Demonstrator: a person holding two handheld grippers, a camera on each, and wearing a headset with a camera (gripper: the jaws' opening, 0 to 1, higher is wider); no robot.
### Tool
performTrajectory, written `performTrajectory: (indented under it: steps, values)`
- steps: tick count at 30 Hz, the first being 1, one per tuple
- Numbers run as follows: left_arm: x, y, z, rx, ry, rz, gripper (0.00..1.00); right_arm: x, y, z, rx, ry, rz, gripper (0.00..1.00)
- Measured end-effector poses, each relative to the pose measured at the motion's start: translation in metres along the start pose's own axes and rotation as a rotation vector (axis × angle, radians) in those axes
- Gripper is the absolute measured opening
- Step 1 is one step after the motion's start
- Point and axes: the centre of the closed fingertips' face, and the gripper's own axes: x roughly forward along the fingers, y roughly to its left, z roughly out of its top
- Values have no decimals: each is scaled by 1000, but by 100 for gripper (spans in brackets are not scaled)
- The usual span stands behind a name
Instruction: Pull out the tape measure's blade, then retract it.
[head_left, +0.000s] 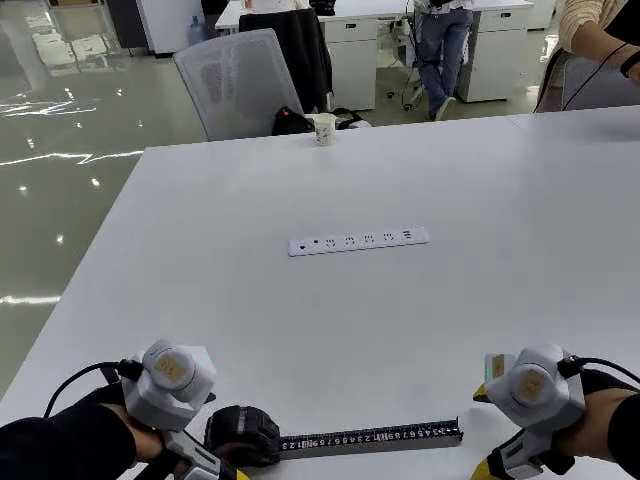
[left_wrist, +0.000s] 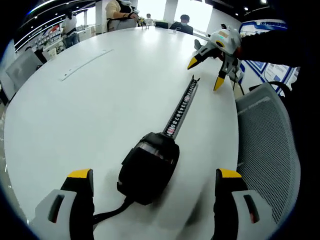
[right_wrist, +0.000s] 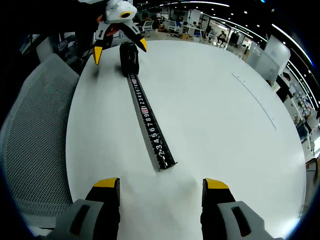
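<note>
A black tape measure case lies on the white table near its front edge. Its blade lies pulled out flat to the right. My left gripper stands open around the case, jaws wide on both sides and apart from it. The blade runs away from it to the right gripper. My right gripper is open just short of the blade's hook end, not touching it. Beyond the numbered blade sit the case and the left gripper.
A white power strip lies mid-table and a paper cup stands at the far edge. A grey chair is behind the table, with people farther back. A mesh chair is beside the near edge.
</note>
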Motion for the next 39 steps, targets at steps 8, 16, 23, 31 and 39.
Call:
performTrajectory:
  steps: [8, 16, 23, 31, 39]
  values:
    - [-6, 17, -1, -122, -157, 135, 99, -5, -1, -6, 124, -64, -41, 76]
    - [-18, 18, -13, -329, -267, 199, 99, -16, -4, -10, 246, -163, -92, 90]
    - [-35, 22, -18, -328, -340, 259, 99, -31, -9, -13, 323, -236, -149, 99]
    - [-50, 14, -27, -356, -428, 307, 99, -51, 0, -25, 329, -254, -185, 99]
    - [-59, 2, -39, -306, -414, 294, 99, -69, 10, -33, 380, -316, -203, 99]
